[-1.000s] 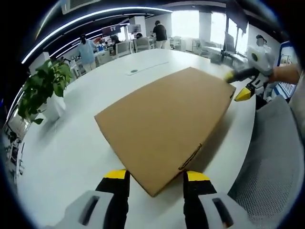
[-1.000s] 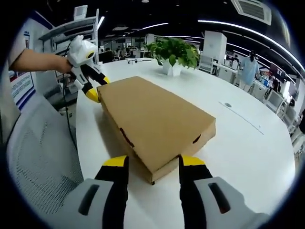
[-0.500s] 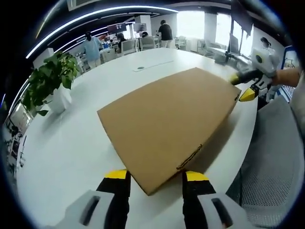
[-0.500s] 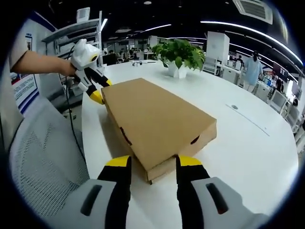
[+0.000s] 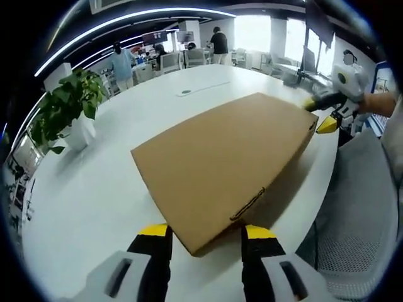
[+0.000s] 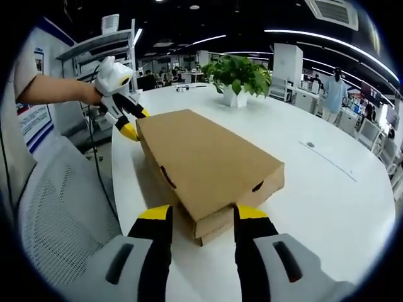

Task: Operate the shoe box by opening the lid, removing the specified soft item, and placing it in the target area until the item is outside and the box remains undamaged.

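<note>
Left gripper view: the shoe box [image 5: 230,160] lies mid-frame on the white table [image 5: 94,189], its lid slightly raised, it seems. The left gripper [image 5: 205,234] stands apart astride one corner; the right gripper [image 6: 196,216] likewise apart around the opposite corner. A plant [image 6: 236,72] sits upper centre

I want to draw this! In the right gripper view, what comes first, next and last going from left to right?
Mesh chair → other gripper → cardboard box → potted plant → person in light blue.
</note>
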Tool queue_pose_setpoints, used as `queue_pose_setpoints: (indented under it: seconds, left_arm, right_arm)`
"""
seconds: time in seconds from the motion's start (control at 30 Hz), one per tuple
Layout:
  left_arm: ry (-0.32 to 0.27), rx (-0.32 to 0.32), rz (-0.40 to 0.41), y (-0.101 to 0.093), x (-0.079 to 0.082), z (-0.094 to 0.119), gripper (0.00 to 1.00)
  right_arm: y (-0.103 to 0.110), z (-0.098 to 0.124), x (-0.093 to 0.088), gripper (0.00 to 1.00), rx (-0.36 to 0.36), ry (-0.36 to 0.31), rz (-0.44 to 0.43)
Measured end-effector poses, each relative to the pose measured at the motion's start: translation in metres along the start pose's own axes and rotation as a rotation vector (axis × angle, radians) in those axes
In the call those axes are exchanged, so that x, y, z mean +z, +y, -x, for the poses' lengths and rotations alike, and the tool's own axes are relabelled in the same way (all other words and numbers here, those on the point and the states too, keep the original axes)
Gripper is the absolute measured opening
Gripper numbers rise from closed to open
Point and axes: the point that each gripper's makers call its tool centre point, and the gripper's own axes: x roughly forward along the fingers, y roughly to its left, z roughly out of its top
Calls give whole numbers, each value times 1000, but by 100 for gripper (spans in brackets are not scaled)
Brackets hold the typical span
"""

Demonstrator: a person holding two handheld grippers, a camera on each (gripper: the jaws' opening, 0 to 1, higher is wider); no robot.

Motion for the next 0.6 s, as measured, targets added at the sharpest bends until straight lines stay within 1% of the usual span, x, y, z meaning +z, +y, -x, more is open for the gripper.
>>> queue_pose_setpoints:
  seconds: [0.17, 0.3, 0.47, 0.53, 0.6]
  left_arm:
    - [-12, 0, 0, 0, 7, 9, 45]
    - [-31, 17, -27, 1, 12, 15, 45]
    - [-66, 30, -11, 3, 21, 24, 46]
    - [-77, 33, 0, 2, 26, 27, 48]
    - [-81, 38, -6, 0, 29, 29, 49]
  right_arm:
    - [0, 5, 10, 36, -3, -13, -5]
    - [0, 9, 17, 37, -4, -28, -7]
    - [-1, 13, 27, 38, -13, -49, 3]
    - [-1, 15, 30, 39, -14, -54, 7]
    - [-2, 16, 34, 39, -18, -63, 8]
